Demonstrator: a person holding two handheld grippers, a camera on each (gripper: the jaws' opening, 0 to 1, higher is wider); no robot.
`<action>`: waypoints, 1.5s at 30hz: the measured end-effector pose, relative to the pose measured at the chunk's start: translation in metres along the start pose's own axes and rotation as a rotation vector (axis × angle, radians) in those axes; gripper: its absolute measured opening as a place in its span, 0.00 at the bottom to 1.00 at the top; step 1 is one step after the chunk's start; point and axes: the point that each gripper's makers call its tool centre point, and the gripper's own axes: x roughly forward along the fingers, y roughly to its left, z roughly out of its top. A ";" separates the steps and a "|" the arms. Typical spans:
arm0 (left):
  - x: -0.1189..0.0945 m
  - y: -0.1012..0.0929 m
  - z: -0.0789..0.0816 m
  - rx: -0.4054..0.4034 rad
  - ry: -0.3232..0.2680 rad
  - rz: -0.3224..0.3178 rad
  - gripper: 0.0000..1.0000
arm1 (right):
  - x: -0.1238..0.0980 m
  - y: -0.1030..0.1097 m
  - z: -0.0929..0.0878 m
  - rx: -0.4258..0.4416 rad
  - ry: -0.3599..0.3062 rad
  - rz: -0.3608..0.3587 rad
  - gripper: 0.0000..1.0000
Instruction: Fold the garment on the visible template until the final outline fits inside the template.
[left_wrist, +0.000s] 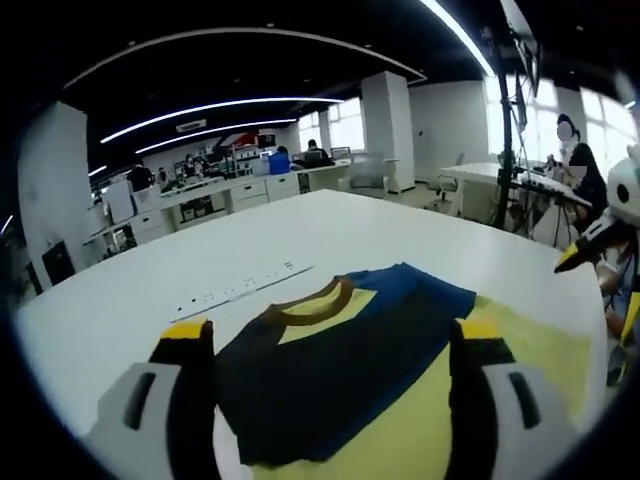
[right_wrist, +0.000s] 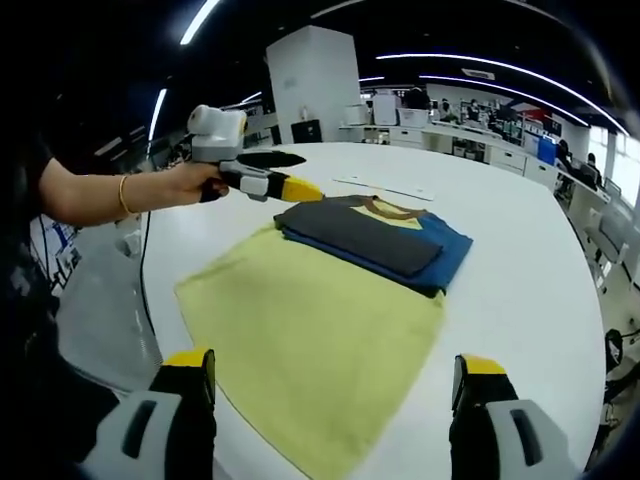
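Both sets of jaws stand wide apart and grip nothing: the left gripper (left_wrist: 330, 345) hangs just over the garment (left_wrist: 340, 370), its yellow-tipped jaws to either side of the folded cloth, while the right gripper (right_wrist: 335, 375) hovers above the near edge of the template (right_wrist: 300, 345) with bare yellow fabric between its jaws. In the right gripper view the left gripper shows again (right_wrist: 285, 187), held in a person's hand (right_wrist: 190, 183) with a gold bangle (right_wrist: 125, 196) at the wrist, its tip poised just beside the garment's far corner, not touching it as far as one can tell. The garment (right_wrist: 375, 240) itself is a dark shirt, folded into a compact rectangle, a blue layer peeking out under a charcoal one, a brown-trimmed collar with a yellow lining showing at the far end. It lies on the far part of the yellow template, and on one side its blue edge seems to overhang the yellow onto the white desk (right_wrist: 520, 270). Beyond the garment a white power strip (left_wrist: 245, 288) lies flat on the desk, well apart from the cloth. Past the desk, office benches and seated people fill the background.
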 end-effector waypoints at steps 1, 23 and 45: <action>-0.002 0.002 -0.002 -0.005 0.002 0.003 0.95 | 0.000 0.000 0.000 0.000 0.001 0.000 1.00; -0.062 0.064 -0.066 -0.040 0.117 0.102 0.64 | 0.007 0.005 0.005 -0.010 0.012 0.012 1.00; -0.050 0.079 -0.114 -0.055 0.230 0.134 0.20 | 0.005 0.001 0.004 0.013 0.006 -0.003 1.00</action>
